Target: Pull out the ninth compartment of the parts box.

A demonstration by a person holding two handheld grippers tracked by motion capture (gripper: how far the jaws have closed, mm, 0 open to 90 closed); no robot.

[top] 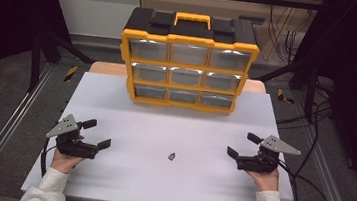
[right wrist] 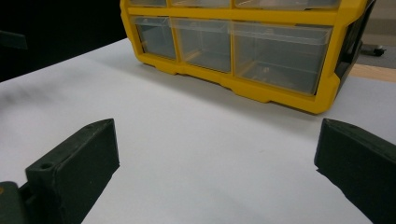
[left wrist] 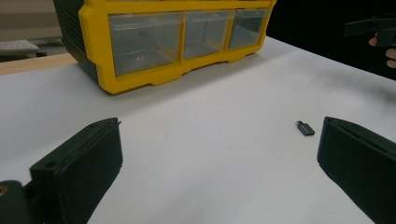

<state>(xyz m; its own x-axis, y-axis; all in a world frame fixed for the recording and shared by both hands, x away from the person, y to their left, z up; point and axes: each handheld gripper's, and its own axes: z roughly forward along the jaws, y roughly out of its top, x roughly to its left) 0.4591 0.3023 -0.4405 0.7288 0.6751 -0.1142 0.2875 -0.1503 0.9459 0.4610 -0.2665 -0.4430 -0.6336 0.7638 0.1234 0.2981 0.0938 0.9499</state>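
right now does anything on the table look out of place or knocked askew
Only one thing: a small dark part lies loose on the white table, between the left gripper and right gripper, well apart from the yellow drawer organizer. The organizer stands upright with its drawers shut. Nothing looks spilled or damaged.

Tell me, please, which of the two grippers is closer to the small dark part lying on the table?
The left gripper: the small dark part lies slightly nearer it than the right gripper, appearing beside its jaw in the left gripper view.

I see a lab rig: white table (top: 108, 173), metal frame rails (top: 2, 127), trailing cables (top: 308, 189), black curtains (top: 5, 12).
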